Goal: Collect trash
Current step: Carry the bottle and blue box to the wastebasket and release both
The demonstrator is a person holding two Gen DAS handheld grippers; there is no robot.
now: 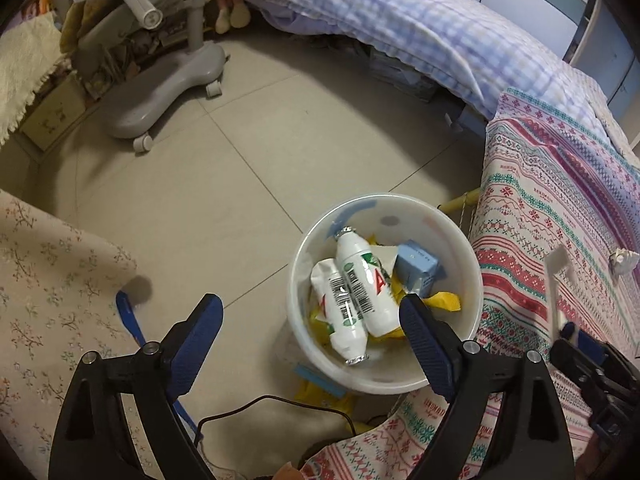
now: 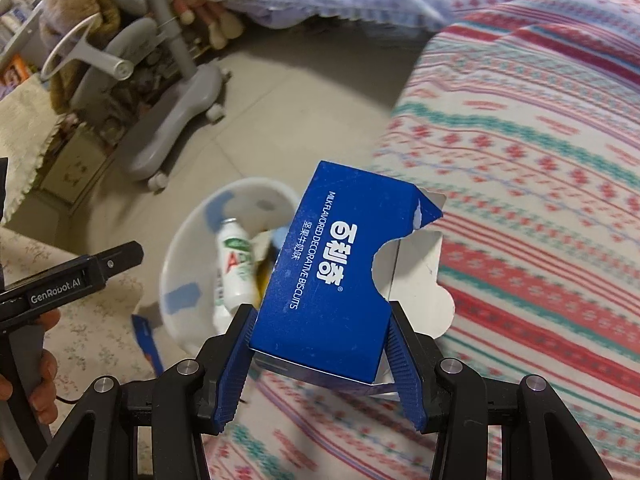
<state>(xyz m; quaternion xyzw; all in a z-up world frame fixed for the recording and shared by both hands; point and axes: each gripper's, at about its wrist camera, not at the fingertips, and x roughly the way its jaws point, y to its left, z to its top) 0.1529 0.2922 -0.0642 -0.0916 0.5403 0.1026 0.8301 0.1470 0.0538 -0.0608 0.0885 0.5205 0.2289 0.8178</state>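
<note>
A white trash bin [image 1: 452, 236] stands on the tiled floor beside the bed. It holds two white drink bottles [image 1: 360, 280], a light blue carton [image 1: 416, 264] and yellow wrappers [image 1: 442, 300]. My left gripper [image 1: 312, 316] is open and empty, just above the bin's near left rim. My right gripper [image 2: 320, 344] is shut on a dark blue biscuit box [image 2: 332, 276] with a torn open end, held above the patterned bedcover to the right of the bin [image 2: 180, 264]. A crumpled tissue [image 1: 622, 260] lies on the bedcover. The right gripper's body shows at the left view's lower right.
A grey wheeled chair base [image 1: 160, 92] stands at the far left of the floor. The bed with a blue checked quilt [image 1: 400, 20] and patterned cover [image 1: 560, 208] fills the right. A floral cloth [image 1: 48, 280] lies at left. A black cable [image 1: 280, 404] and a blue strap [image 1: 132, 320] are near the bin.
</note>
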